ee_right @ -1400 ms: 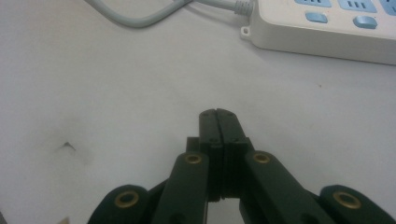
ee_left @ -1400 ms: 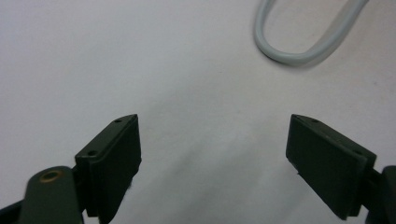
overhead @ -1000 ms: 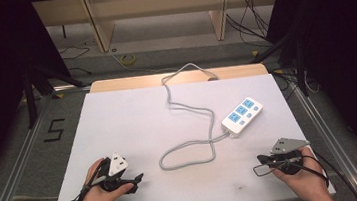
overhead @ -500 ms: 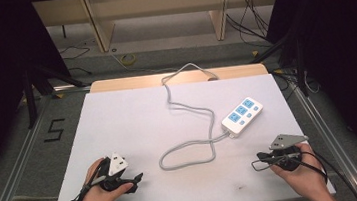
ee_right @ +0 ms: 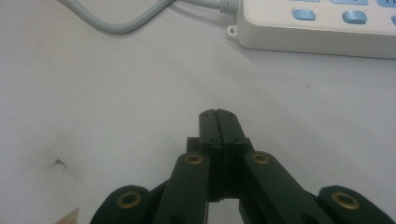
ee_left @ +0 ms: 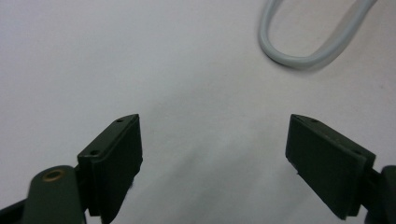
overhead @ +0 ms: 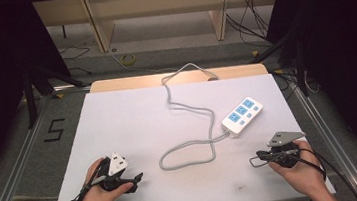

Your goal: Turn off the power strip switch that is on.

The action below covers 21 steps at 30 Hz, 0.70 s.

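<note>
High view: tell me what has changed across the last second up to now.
Little changed. The right gripper edged slightly toward the table's near edge, jaws shut and empty. The left gripper kept its place, jaws open. The power strip and its grey cable lie as before; nothing was taken hold of or let go.

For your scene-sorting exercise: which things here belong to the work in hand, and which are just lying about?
In hand: power strip, its grey cable, left gripper open, right gripper shut and empty.

Lying about: yellow cable coil on the floor, black cables behind the table.
</note>
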Each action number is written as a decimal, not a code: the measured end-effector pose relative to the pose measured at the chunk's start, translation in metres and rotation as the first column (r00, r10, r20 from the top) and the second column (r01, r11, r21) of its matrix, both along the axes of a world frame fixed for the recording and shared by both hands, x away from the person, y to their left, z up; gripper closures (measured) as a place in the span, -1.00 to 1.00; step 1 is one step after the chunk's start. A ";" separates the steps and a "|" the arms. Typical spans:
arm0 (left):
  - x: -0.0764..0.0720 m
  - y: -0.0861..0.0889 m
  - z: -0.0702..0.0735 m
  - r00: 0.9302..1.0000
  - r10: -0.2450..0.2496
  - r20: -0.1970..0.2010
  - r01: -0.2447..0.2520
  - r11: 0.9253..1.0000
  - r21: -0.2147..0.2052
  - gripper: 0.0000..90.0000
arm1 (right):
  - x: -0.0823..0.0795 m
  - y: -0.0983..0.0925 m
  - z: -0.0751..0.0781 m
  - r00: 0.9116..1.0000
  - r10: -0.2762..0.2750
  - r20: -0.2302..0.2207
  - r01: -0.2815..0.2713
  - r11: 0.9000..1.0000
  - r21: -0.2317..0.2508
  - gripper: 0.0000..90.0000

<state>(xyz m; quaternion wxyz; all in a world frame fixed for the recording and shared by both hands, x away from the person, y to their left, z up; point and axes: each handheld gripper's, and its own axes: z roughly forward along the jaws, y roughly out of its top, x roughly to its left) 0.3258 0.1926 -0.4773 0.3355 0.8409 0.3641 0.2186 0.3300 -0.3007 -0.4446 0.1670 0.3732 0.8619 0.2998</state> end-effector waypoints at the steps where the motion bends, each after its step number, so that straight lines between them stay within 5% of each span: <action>1: 0.000 0.000 0.000 1.000 0.002 0.000 -0.002 1.000 -0.002 -0.59 | 0.000 0.000 0.000 1.000 -0.001 0.000 0.001 1.000 -0.001 1.00; 21: 0.000 0.000 0.000 1.000 0.004 0.002 -0.004 1.000 0.003 -0.58 | 0.008 0.002 0.007 1.000 -0.014 -0.003 0.014 1.000 -0.013 1.00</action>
